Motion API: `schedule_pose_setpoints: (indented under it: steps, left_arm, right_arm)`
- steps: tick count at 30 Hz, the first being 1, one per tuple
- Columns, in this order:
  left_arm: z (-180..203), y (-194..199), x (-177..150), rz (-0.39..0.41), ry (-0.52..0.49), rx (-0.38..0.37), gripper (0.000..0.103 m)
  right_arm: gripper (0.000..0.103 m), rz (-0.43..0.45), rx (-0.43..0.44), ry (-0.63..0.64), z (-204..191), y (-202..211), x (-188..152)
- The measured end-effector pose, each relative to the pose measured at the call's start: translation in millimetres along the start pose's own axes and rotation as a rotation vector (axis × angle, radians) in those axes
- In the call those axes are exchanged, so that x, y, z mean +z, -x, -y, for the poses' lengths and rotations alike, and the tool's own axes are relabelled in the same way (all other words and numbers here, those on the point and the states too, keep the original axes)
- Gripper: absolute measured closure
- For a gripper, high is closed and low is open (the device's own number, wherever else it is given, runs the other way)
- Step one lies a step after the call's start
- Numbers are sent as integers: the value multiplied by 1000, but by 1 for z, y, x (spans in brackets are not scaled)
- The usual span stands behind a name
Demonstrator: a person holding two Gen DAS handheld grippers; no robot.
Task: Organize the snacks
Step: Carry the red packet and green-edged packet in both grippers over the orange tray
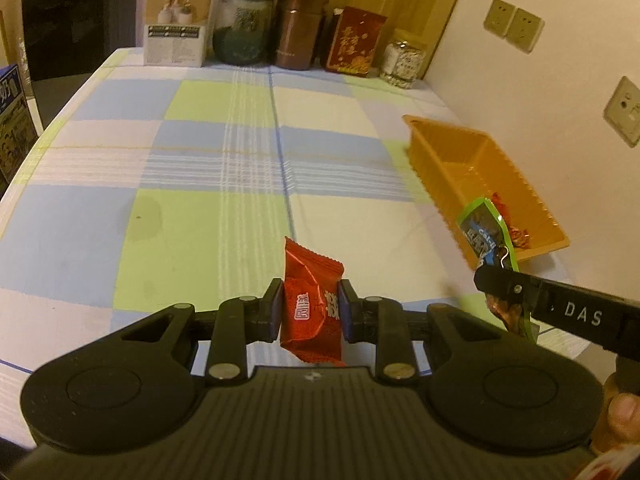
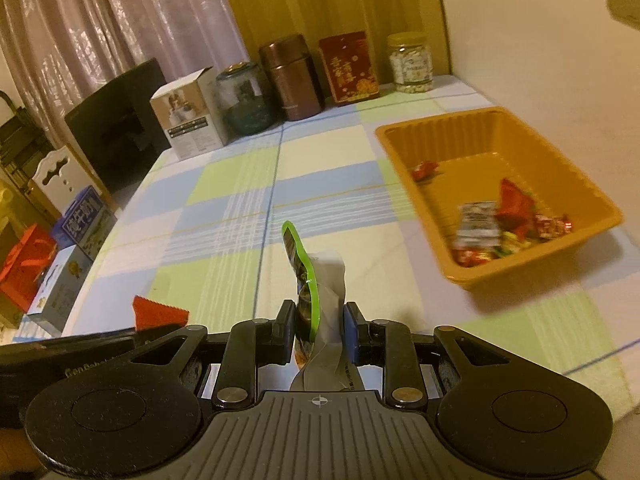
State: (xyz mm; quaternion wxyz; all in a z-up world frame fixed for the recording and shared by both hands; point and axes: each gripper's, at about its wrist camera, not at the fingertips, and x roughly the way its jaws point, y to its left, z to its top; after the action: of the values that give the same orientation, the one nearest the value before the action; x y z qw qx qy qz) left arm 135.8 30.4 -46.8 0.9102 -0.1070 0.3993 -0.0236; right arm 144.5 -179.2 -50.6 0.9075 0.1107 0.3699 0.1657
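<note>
My left gripper [image 1: 311,307] is shut on a red snack packet [image 1: 311,300] and holds it above the checked tablecloth [image 1: 200,184]. My right gripper [image 2: 318,326] is shut on a green-edged snack pouch [image 2: 308,280]; the pouch also shows in the left wrist view [image 1: 486,234], in front of the orange tray [image 1: 440,152]. The orange tray [image 2: 404,148] stands at the right by the wall and holds several wrapped snacks [image 2: 500,224]. The red packet's corner shows at the left of the right wrist view [image 2: 160,314].
Along the back edge stand a white box [image 1: 178,22], a green jar [image 1: 242,28], a brown canister [image 1: 298,26], a red tin [image 1: 354,42] and a clear jar [image 1: 404,58]. A black chair back [image 1: 68,16] and blue boxes [image 2: 86,224] are at the left.
</note>
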Motion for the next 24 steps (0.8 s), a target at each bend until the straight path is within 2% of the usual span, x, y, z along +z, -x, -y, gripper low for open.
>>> schedule_pose_setpoints:
  steps: [13, 24]
  left_arm:
    - [58, 14, 2, 23, -57, -65, 78]
    - [92, 6, 10, 16, -93, -125, 78]
  right_arm:
    - [77, 65, -73, -24, 39, 52, 4]
    - [77, 93, -172, -50, 76, 76, 8]
